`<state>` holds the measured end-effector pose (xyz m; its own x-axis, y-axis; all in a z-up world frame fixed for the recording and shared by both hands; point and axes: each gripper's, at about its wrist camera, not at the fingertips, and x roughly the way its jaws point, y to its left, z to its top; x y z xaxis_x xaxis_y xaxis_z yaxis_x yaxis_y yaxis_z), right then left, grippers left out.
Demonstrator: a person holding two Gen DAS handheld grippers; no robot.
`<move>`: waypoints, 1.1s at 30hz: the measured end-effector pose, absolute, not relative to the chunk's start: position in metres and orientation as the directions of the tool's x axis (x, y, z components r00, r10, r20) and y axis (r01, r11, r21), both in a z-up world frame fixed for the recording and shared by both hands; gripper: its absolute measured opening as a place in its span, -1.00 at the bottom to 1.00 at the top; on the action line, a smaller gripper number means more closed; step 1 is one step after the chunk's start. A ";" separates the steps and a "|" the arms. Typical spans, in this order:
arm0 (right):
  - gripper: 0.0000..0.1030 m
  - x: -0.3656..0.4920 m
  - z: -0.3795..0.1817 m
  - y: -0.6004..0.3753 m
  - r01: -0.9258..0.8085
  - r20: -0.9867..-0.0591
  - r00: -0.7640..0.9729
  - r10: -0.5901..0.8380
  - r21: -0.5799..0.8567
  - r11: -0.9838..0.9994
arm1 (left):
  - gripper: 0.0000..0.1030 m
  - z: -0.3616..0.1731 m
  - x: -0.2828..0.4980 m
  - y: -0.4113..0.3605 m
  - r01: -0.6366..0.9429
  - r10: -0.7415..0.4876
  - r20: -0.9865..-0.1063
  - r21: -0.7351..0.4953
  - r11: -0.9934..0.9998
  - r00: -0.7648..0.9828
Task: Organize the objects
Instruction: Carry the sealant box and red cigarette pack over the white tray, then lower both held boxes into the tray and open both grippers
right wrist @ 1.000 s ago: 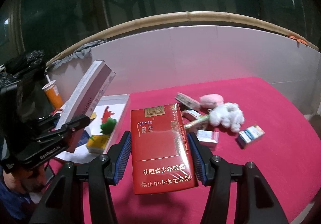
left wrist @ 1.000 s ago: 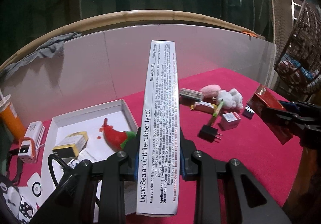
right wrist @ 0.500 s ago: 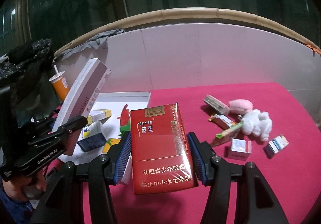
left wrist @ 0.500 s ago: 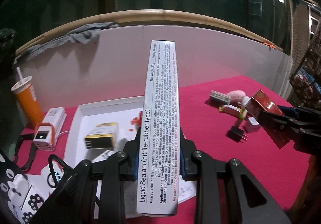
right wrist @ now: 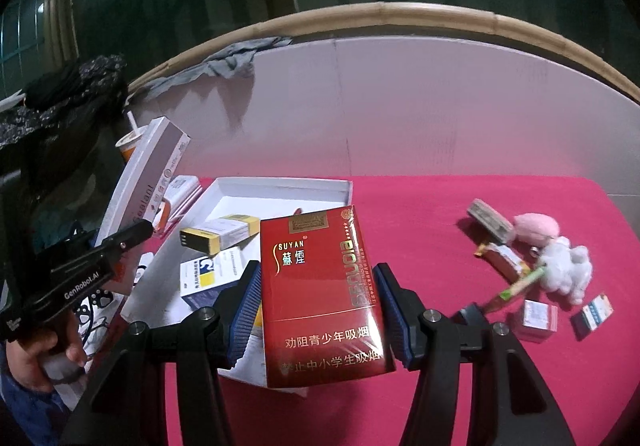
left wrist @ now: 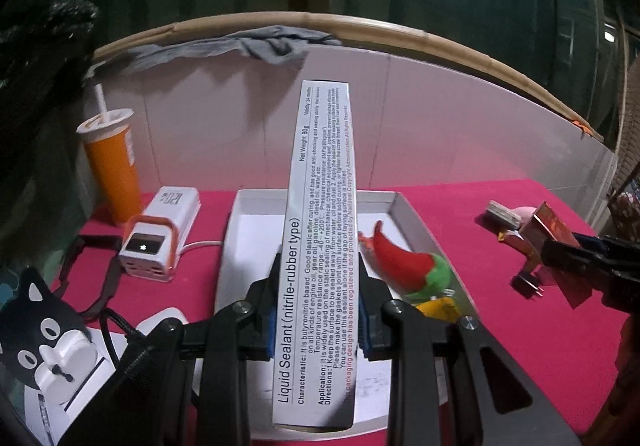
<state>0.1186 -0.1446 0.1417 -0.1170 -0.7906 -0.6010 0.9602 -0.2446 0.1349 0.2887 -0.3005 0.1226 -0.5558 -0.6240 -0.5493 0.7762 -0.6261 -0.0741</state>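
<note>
Red carton (right wrist: 322, 298) between right tongs (right wrist: 318, 312)

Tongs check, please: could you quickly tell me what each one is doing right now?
Left tongs: closed on the liquid sealant box.
Right tongs: closed on the red cigarette pack.

Both cams ride low behind their own fingers, tilted down at the red table (left wrist: 520, 346). Left one sits close over the white tray (left wrist: 240, 222); the right view has that tray (right wrist: 280, 184) at 10 o'clock.
</note>
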 end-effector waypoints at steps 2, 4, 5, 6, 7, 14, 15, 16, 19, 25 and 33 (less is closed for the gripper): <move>0.17 0.123 0.138 -0.155 0.962 -0.615 -0.101 -0.782 0.140 -0.234 | -0.46 0.118 0.290 -0.308 0.771 -0.606 -0.566 -0.085 -0.632 -0.559; 0.17 0.127 0.134 -0.165 0.964 -0.628 -0.088 -0.773 0.142 -0.225 | -0.46 0.114 0.287 -0.314 0.763 -0.588 -0.582 -0.090 -0.640 -0.562; 0.17 0.129 0.131 -0.170 0.964 -0.635 -0.083 -0.768 0.144 -0.223 | -0.46 0.113 0.285 -0.318 0.759 -0.582 -0.586 -0.091 -0.644 -0.564; 0.17 0.131 0.127 -0.176 0.964 -0.645 -0.077 -0.760 0.148 -0.223 | -0.46 0.112 0.282 -0.321 0.755 -0.575 -0.590 -0.094 -0.649 -0.567; 0.17 0.132 0.123 -0.181 0.962 -0.653 -0.071 -0.754 0.154 -0.224 | -0.46 0.111 0.279 -0.325 0.752 -0.565 -0.595 -0.104 -0.651 -0.572; 0.17 0.133 0.095 -0.216 0.945 -0.699 -0.064 -0.712 0.187 -0.269 | -0.45 0.103 0.264 -0.337 0.742 -0.549 -0.602 -0.113 -0.660 -0.580; 0.17 0.133 0.091 -0.221 0.944 -0.704 -0.069 -0.707 0.184 -0.274 | -0.45 0.100 0.264 -0.337 0.743 -0.549 -0.605 -0.110 -0.660 -0.577; 0.17 0.133 0.089 -0.224 0.944 -0.706 -0.072 -0.704 0.180 -0.276 | -0.45 0.098 0.264 -0.337 0.746 -0.549 -0.609 -0.107 -0.658 -0.572; 0.17 0.133 0.083 -0.238 0.943 -0.715 -0.072 -0.696 0.178 -0.280 | -0.45 0.091 0.264 -0.342 0.756 -0.549 -0.623 -0.106 -0.646 -0.556; 0.21 0.133 0.074 -0.263 0.939 -0.715 -0.072 -0.695 0.187 -0.290 | -0.44 0.084 0.264 -0.347 0.769 -0.554 -0.634 -0.103 -0.631 -0.540; 0.52 0.123 0.060 -0.260 0.898 -0.713 0.009 -0.702 0.315 -0.308 | 1.00 0.085 0.260 -0.338 0.779 -0.585 -0.613 -0.082 -0.622 -0.531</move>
